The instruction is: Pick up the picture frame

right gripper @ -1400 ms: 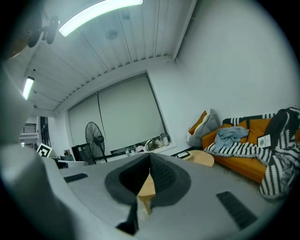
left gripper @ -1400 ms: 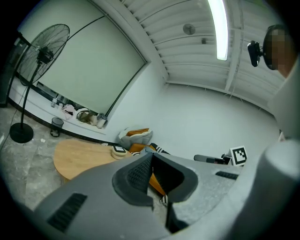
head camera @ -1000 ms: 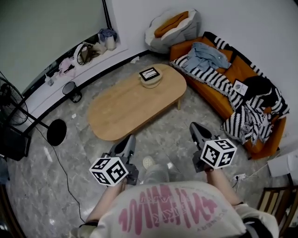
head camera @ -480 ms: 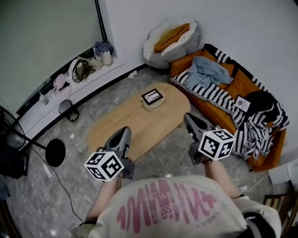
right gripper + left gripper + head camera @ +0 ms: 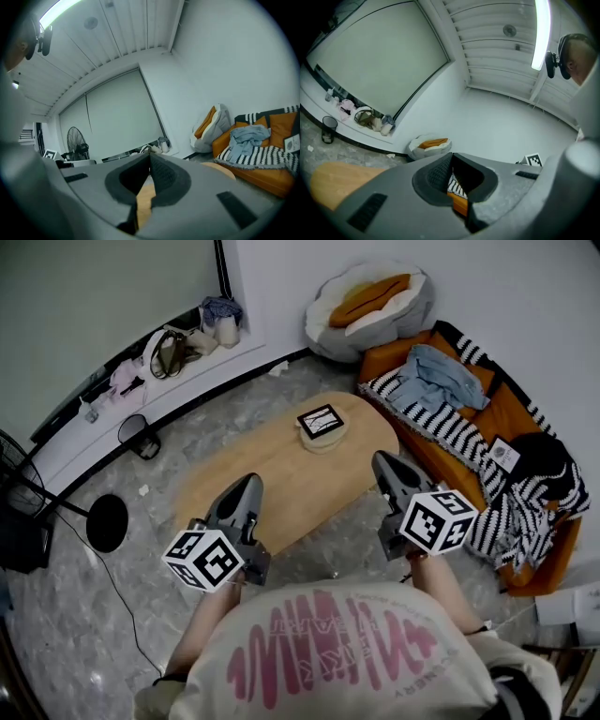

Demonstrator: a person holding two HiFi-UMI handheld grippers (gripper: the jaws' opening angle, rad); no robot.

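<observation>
Nothing picked up yet, folks: the picture frame [image 5: 322, 421] lies flat on a pale round dish [image 5: 323, 439] near the far end of the oval wooden counter [image 5: 253, 474], well apart from both tools. The left gripper [image 5: 247, 486] hovers over the near edge with its jaws clenched on nothing, and the right gripper [image 5: 384, 463] is off the counter's right edge, jaws likewise pressed together and empty. The whole job looks to be ahead: close in, open up, grasp, lift. The bare counter top between is clear. Crowding the right side is an orange sofa [image 5: 497, 418] with a striped blanket [image 5: 441, 413] and a blue garment [image 5: 441, 371]. A beanbag [image 5: 370, 296] sits beyond, and a waste bin [image 5: 141, 430] and a fan [image 5: 17, 465] stand off left.
</observation>
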